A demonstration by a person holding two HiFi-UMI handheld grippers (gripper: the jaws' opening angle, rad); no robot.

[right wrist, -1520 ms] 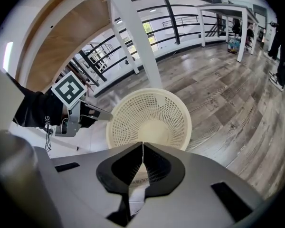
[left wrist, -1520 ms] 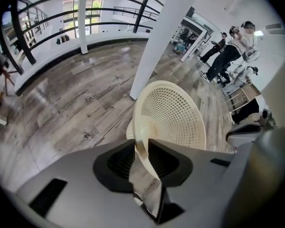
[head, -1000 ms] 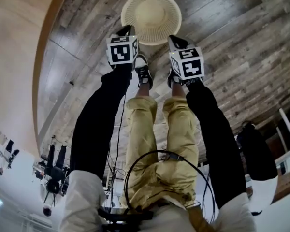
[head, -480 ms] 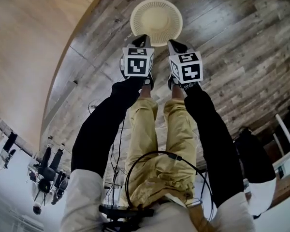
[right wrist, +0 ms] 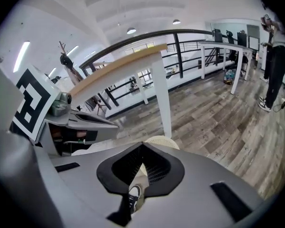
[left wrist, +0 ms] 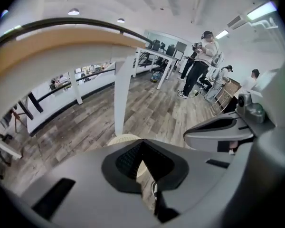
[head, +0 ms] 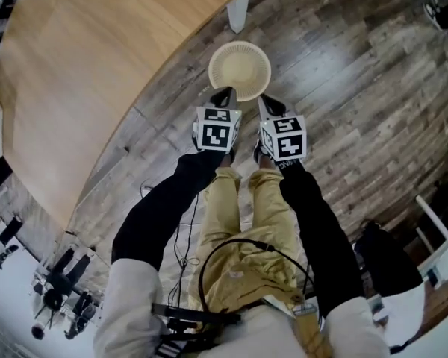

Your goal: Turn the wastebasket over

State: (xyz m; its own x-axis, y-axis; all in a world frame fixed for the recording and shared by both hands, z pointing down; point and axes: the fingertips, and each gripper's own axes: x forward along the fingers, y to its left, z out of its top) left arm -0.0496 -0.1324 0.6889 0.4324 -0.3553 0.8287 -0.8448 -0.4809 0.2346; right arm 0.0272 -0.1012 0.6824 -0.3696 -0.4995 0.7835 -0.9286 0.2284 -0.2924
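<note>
Head view: the cream wastebasket [head: 240, 71] stood on the plank floor [head: 358, 88] in the upper middle of the frame, just below the white table leg [head: 239, 10] and beside the edge of the wooden tabletop [head: 97, 73] that filled the upper left. The left gripper [head: 223, 95] and the right gripper [head: 267, 104] hung side by side just under the basket's lower rim, tips towards it; contact could not be judged from above. Left gripper view: the left gripper [left wrist: 142, 141] had its jaws pressed together with nothing between them, and the wastebasket [left wrist: 125, 137] peeped over the tips at centre, at the foot of the table leg [left wrist: 121, 99] — people [left wrist: 199, 65] stood far off at upper right. Right gripper view: the right gripper [right wrist: 142, 145] likewise showed its jaws closed tip to tip and empty, the wastebasket [right wrist: 164, 140] just beyond them.
</note>
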